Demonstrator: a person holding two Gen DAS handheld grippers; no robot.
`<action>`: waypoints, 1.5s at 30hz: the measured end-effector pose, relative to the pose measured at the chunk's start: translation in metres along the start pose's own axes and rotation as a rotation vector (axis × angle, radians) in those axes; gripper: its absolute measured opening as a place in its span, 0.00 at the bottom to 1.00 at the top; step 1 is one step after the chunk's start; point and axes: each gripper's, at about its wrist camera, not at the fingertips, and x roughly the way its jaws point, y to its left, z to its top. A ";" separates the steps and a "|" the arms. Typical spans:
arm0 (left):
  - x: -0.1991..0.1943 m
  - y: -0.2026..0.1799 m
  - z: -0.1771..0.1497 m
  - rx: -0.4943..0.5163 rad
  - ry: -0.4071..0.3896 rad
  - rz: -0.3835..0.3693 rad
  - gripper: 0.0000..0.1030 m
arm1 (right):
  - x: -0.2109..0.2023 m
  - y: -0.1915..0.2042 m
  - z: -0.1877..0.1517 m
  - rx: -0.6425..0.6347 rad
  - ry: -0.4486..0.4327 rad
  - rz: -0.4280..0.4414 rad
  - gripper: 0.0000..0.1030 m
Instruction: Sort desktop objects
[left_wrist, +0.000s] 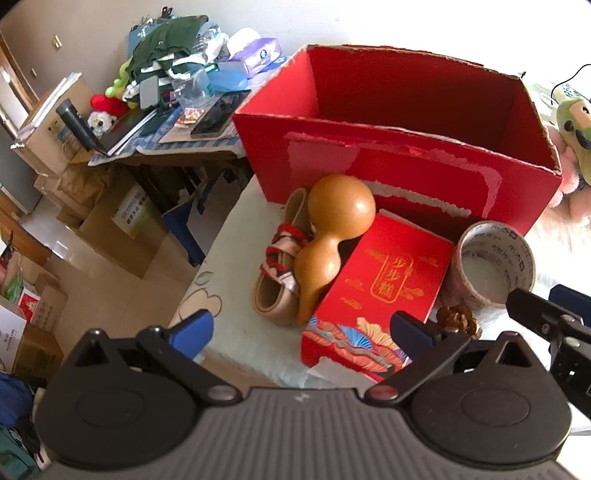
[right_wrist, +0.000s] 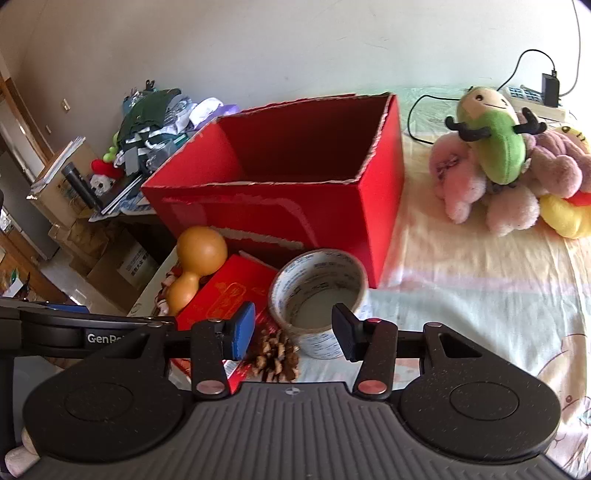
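Observation:
A large open red cardboard box (left_wrist: 399, 162) (right_wrist: 280, 206) stands on the table. In front of it lie a tan child's shoe (left_wrist: 280, 266), an orange gourd (left_wrist: 332, 240) (right_wrist: 195, 266), a flat red gift box (left_wrist: 384, 288) (right_wrist: 229, 291), a roll of printed tape (left_wrist: 491, 266) (right_wrist: 317, 295) and a pine cone (left_wrist: 458, 319) (right_wrist: 275, 356). My left gripper (left_wrist: 303, 332) is open, low in front of the gift box. My right gripper (right_wrist: 293, 328) is open just before the tape roll, above the pine cone.
Plush toys (right_wrist: 506, 166) are heaped at the right on the cloth-covered table (right_wrist: 480, 295), with a power strip and cables (right_wrist: 532, 96) behind. A cluttered side table (left_wrist: 177, 96) and cardboard cartons (left_wrist: 122, 221) stand beyond the table's left edge.

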 end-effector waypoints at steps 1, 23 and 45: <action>0.000 0.001 -0.001 0.000 0.000 0.000 0.99 | 0.000 0.003 -0.001 -0.003 0.001 -0.001 0.49; 0.005 -0.021 0.000 0.149 0.001 -0.129 0.99 | -0.005 -0.005 -0.007 0.081 -0.015 -0.102 0.49; 0.015 -0.056 0.021 0.261 0.010 -0.243 0.85 | 0.000 -0.037 0.002 0.196 -0.031 -0.107 0.40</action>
